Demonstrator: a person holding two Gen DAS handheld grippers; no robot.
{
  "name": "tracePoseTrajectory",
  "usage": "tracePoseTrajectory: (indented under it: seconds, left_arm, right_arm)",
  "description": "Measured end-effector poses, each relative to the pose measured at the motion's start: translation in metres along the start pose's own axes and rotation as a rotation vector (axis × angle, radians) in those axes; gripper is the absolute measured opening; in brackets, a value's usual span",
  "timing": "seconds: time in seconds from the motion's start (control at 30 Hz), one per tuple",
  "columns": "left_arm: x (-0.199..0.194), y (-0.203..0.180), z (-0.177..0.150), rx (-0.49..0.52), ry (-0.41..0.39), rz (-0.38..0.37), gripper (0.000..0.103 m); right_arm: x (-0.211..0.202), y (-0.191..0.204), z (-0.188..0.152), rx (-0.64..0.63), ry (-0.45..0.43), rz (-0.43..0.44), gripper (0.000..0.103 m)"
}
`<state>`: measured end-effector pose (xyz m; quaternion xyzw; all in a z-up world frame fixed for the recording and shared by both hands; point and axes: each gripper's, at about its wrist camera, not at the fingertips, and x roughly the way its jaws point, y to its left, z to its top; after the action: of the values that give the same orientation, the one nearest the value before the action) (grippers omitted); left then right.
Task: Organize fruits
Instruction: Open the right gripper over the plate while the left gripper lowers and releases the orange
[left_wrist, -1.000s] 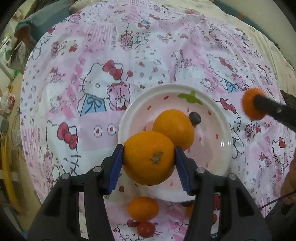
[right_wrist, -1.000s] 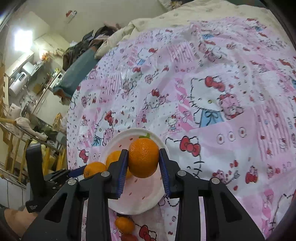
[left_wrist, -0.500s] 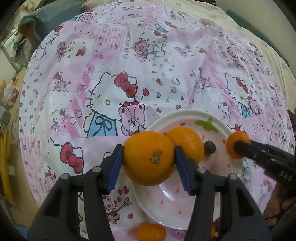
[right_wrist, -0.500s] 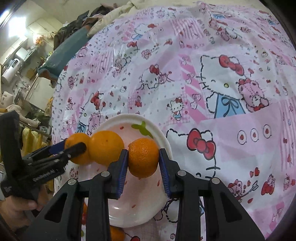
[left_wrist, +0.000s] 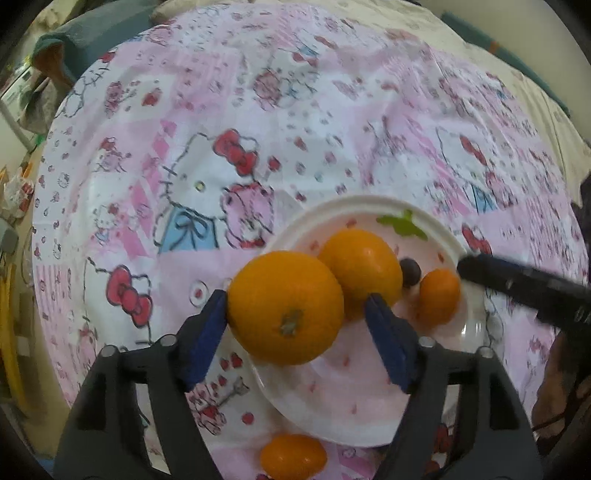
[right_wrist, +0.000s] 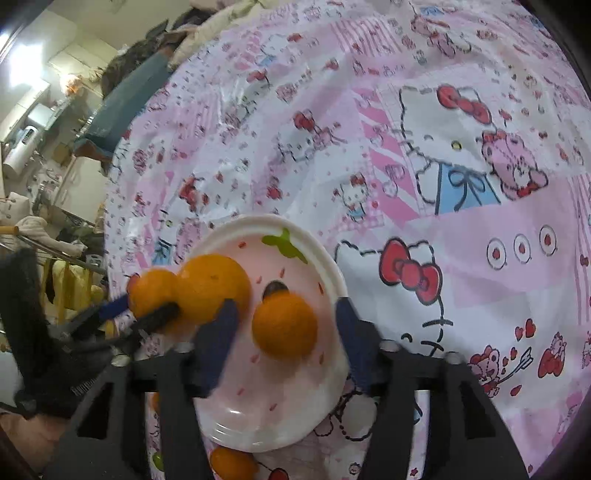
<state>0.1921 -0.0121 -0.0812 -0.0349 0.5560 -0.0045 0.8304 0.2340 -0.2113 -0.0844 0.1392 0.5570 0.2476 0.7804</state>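
A white plate (left_wrist: 369, 417) with red specks lies on the pink Hello Kitty cloth. My left gripper (left_wrist: 295, 321) has its jaws spread, with a large orange (left_wrist: 286, 306) between them, touching only the left pad, at the plate's left rim. A second orange (left_wrist: 360, 271), a dark grape (left_wrist: 410, 271) and a small orange (left_wrist: 439, 295) lie in the plate. My right gripper (right_wrist: 286, 328) is open around that small orange (right_wrist: 284, 326), which rests in the plate (right_wrist: 266, 417). Its finger (left_wrist: 517, 280) shows in the left wrist view.
A small orange (left_wrist: 293, 456) lies on the cloth just in front of the plate; it also shows in the right wrist view (right_wrist: 232, 461). The cloth (left_wrist: 258, 110) covers a round table. Household clutter stands beyond its left edge (right_wrist: 44, 147).
Both grippers have opened. The right one has let its small orange down into the plate. The left orange sits loose between the spread jaws at the plate's rim.
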Motion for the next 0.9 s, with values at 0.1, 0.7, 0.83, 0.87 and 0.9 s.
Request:
tracePoseTrajectory:
  seconds: [0.1, 0.7, 0.83, 0.87, 0.9]
  left_arm:
    - [0.004, -0.007, -0.005, 0.029, 0.028, -0.004, 0.078]
    - [-0.027, 0.010, -0.004, -0.033, -0.053, -0.007, 0.078]
    - [-0.039, 0.015, -0.008, -0.040, -0.078, -0.008, 0.078]
    - [-0.042, 0.016, -0.009, -0.039, -0.085, -0.017, 0.078]
    - [-0.046, 0.017, -0.010, -0.039, -0.095, -0.029, 0.078]
  right_arm:
    - [-0.006, 0.002, 0.003, -0.002, -0.014, 0.010, 0.063]
    - [-0.030, 0.005, 0.002, 0.021, -0.060, 0.017, 0.063]
    - [-0.040, 0.009, -0.006, 0.022, -0.073, 0.016, 0.063]
    - [-0.043, 0.010, -0.009, 0.024, -0.076, 0.015, 0.064]
    - [-0.046, 0.011, -0.012, 0.024, -0.078, 0.012, 0.064]
